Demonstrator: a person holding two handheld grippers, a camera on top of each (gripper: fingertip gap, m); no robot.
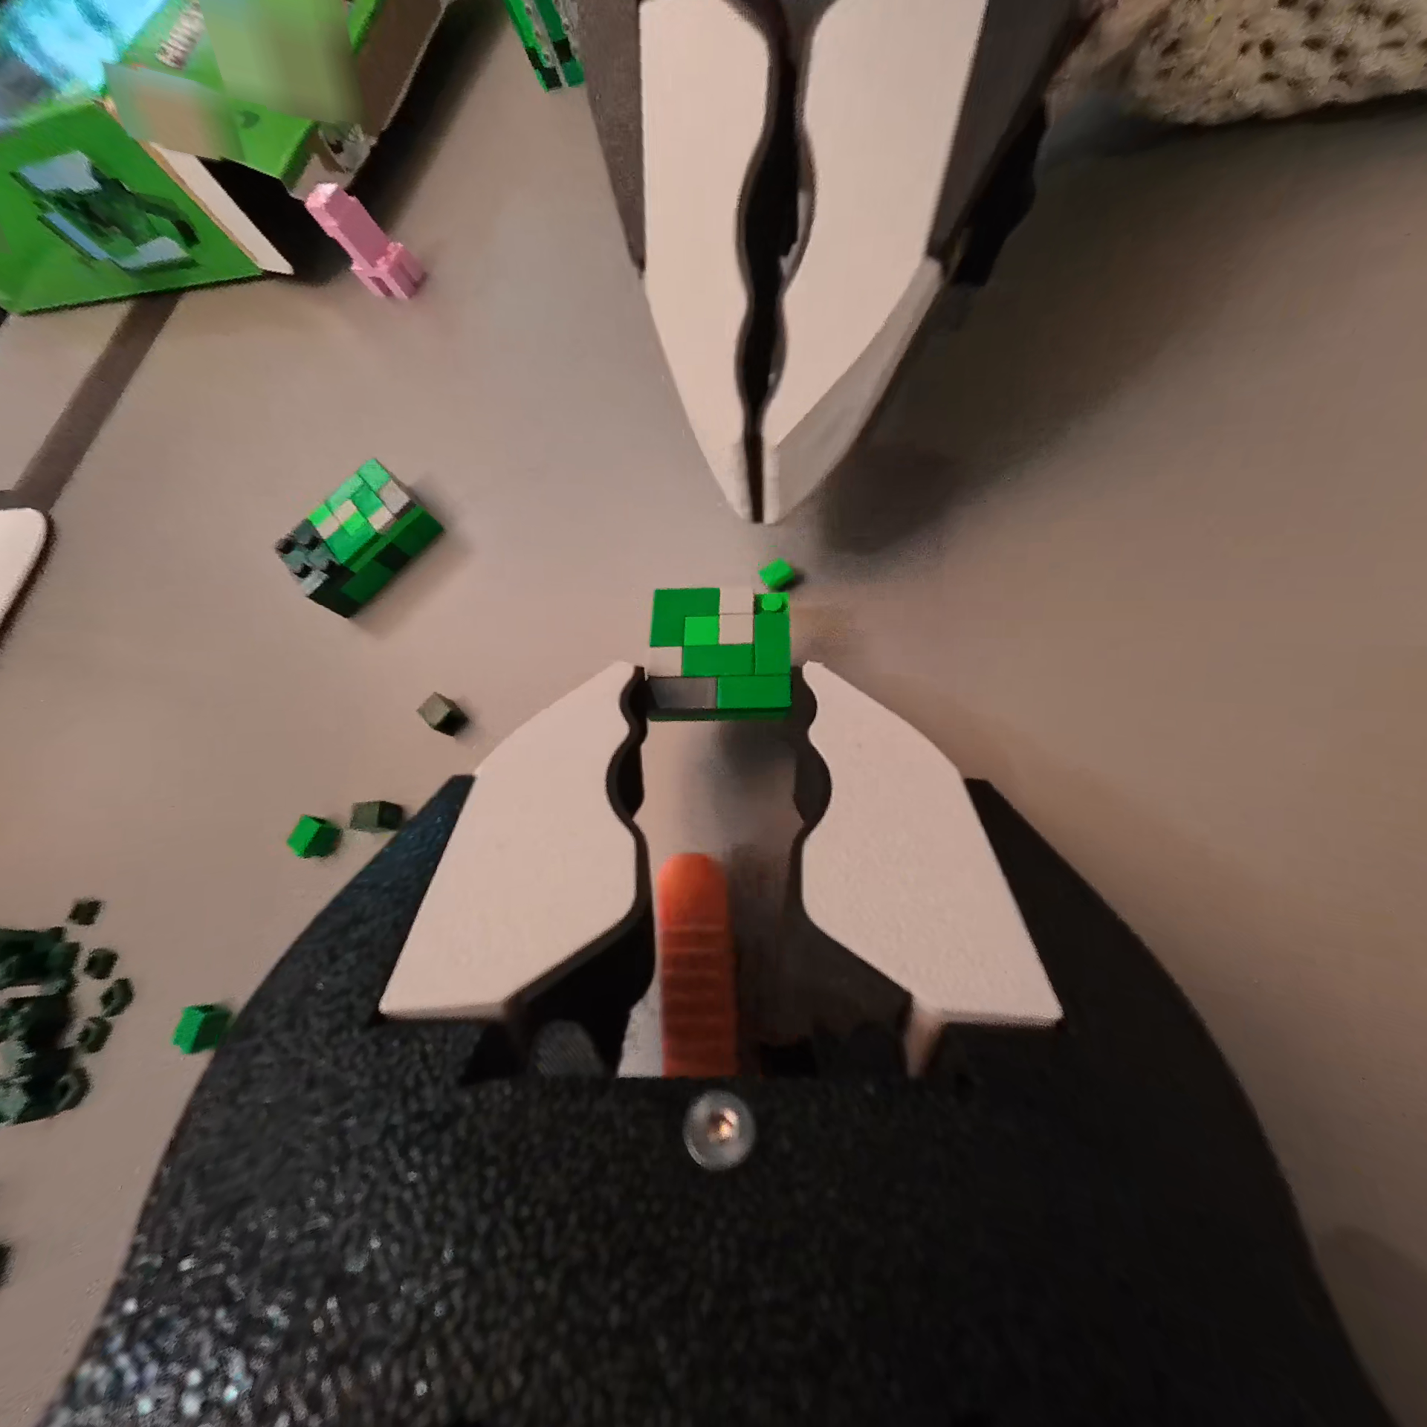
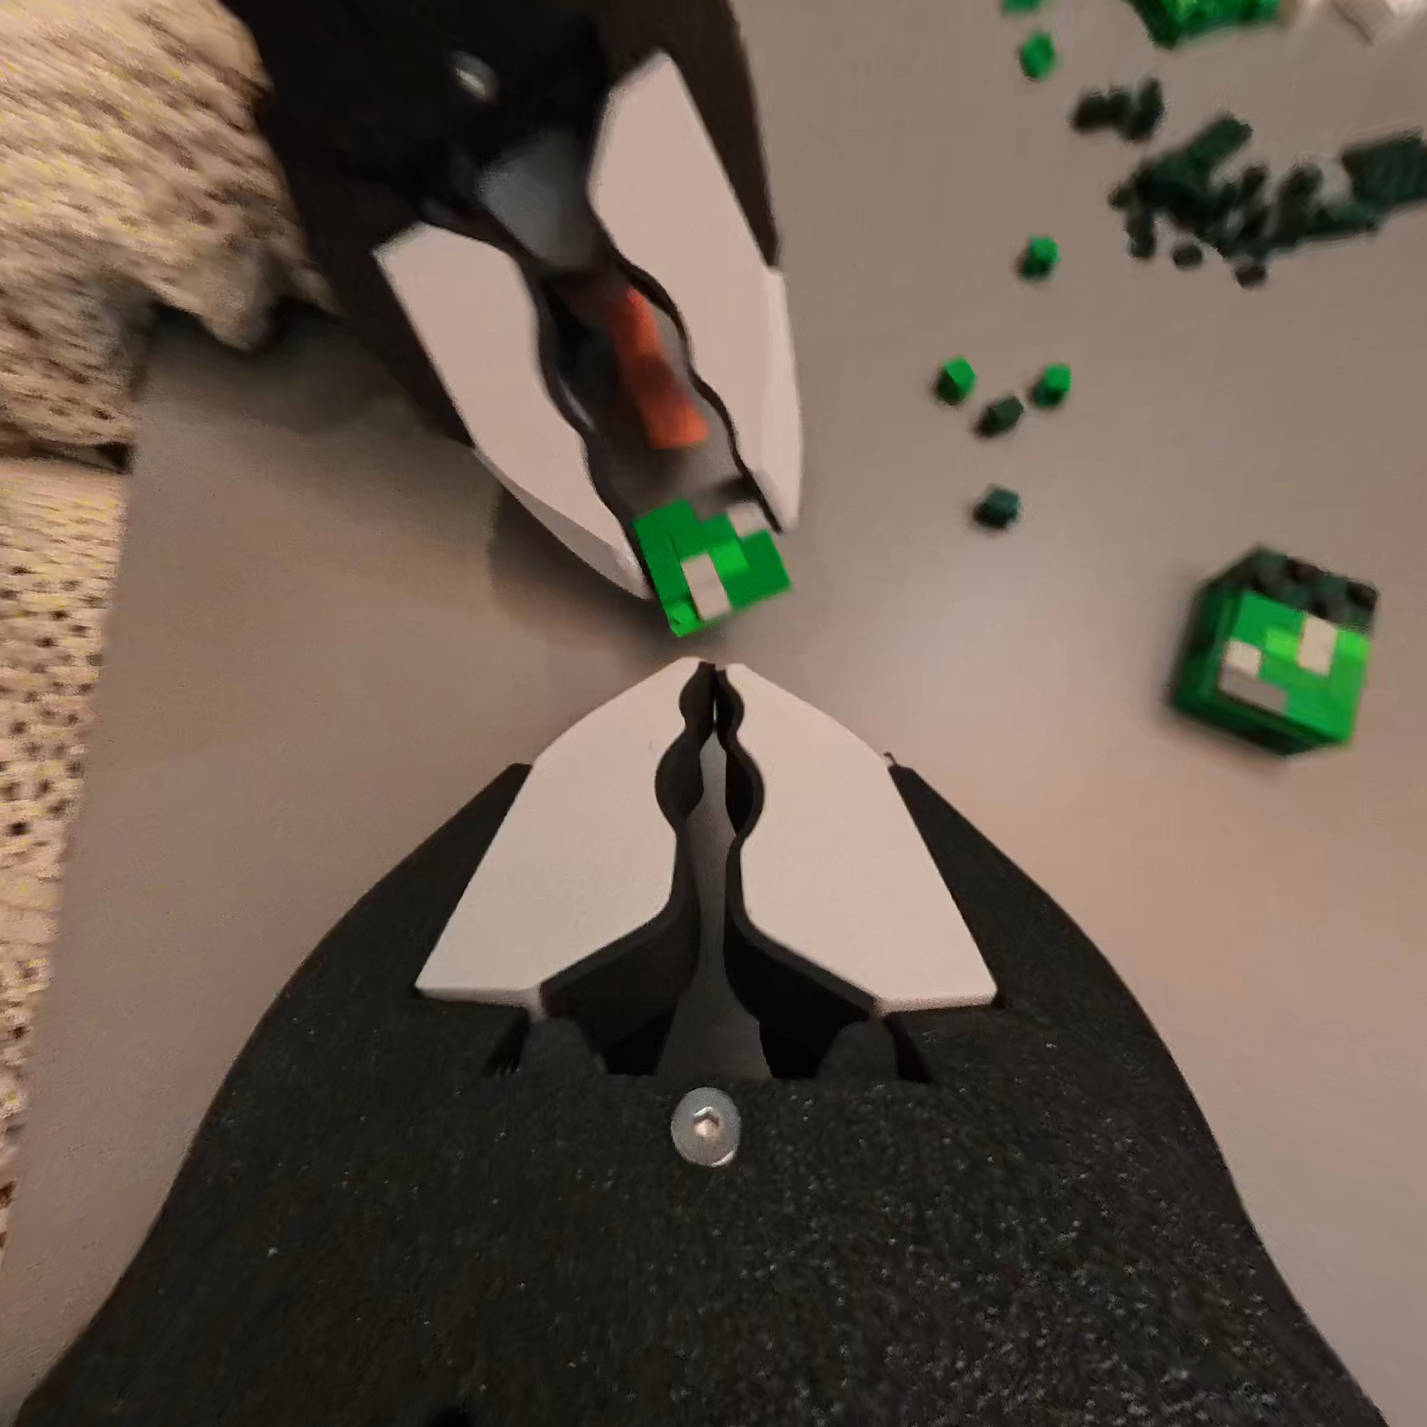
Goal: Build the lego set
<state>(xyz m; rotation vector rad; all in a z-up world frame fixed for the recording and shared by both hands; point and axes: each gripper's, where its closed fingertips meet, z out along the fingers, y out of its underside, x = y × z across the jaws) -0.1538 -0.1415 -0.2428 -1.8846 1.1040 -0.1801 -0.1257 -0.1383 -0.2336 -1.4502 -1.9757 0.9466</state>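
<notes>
Centrally in the left wrist view, the left gripper (image 1: 718,683) clamps the near edge of a small green-and-grey block (image 1: 722,649), which sticks out ahead of its tips toward frame top. The right gripper (image 1: 755,516) points down from the upper centre with jaws pressed together, apparently empty, tips just beyond the block's far edge. A loose green tile (image 1: 777,573) lies between those tips and the block's far right corner, beside an exposed stud; right gripper is the nearer one. My guess: that tile goes on the stud next.

Containers: green box (image 1: 116,208), upper left, one end open; contents not visible. Finished cube (image 1: 359,537) at mid left, pink figure (image 1: 363,239) above it. Dark pieces (image 1: 46,1011) are scattered on the table (image 1: 1158,618), lower left.
</notes>
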